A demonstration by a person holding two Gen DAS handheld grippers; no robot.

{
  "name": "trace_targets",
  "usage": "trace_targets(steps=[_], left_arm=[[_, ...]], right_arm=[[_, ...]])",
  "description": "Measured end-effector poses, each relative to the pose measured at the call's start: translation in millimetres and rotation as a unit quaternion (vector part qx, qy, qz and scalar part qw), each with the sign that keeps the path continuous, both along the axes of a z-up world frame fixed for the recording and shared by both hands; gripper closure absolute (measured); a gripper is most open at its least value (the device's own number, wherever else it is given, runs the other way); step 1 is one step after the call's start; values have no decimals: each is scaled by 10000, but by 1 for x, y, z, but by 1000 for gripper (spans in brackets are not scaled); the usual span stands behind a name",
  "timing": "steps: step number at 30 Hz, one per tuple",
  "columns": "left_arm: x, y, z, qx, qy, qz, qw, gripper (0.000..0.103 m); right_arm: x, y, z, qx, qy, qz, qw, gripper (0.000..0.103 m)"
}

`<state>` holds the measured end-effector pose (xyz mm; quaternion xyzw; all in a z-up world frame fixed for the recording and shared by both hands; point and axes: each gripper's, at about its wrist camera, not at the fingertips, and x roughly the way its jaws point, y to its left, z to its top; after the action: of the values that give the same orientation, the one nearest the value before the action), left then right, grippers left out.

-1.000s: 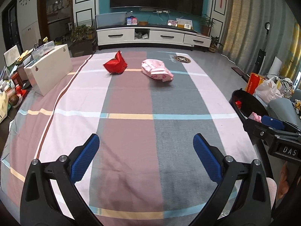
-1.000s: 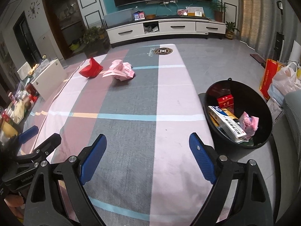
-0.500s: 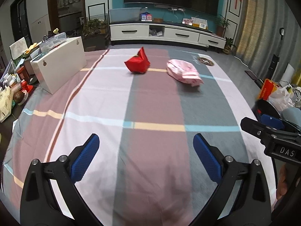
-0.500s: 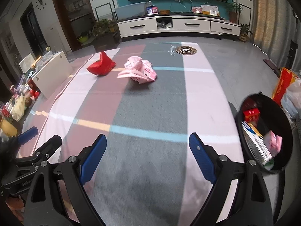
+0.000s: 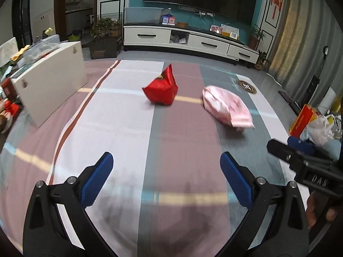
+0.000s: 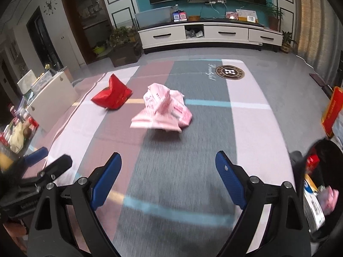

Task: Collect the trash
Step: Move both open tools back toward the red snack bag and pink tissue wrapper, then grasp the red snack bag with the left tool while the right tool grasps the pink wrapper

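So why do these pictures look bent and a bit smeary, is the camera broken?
Not broken: both wrist views are fisheye, so the TV cabinet bows and the corners go black. In the left wrist view the pink bag is streaked by motion blur, and soft shadows lie under the open left gripper. In the right wrist view the mat's stripes smear, while the open right gripper looks sharp.

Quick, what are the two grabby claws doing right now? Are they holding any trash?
Left gripper: open, holding nothing, facing the red bag.
Right gripper: open, holding nothing, facing the pink bag.
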<state>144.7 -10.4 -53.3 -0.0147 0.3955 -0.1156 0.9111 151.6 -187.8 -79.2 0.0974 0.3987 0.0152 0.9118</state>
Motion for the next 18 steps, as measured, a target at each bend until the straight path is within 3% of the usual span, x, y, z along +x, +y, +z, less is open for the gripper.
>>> trace_targets(steps=[9,13,18], left_arm=[[71,-13,2,-41,-280,-247,9993,4],[113,-9,4,-162,-258,-180,9994,8],[152,-22,-11,93,-8,-508,9987,16]], right_arm=[[61,1,-6,217,-123,151,9996,15],[94,-1,-13,359,50,156,9992,15],[115,0,-27,244,290,205,9991,17]])
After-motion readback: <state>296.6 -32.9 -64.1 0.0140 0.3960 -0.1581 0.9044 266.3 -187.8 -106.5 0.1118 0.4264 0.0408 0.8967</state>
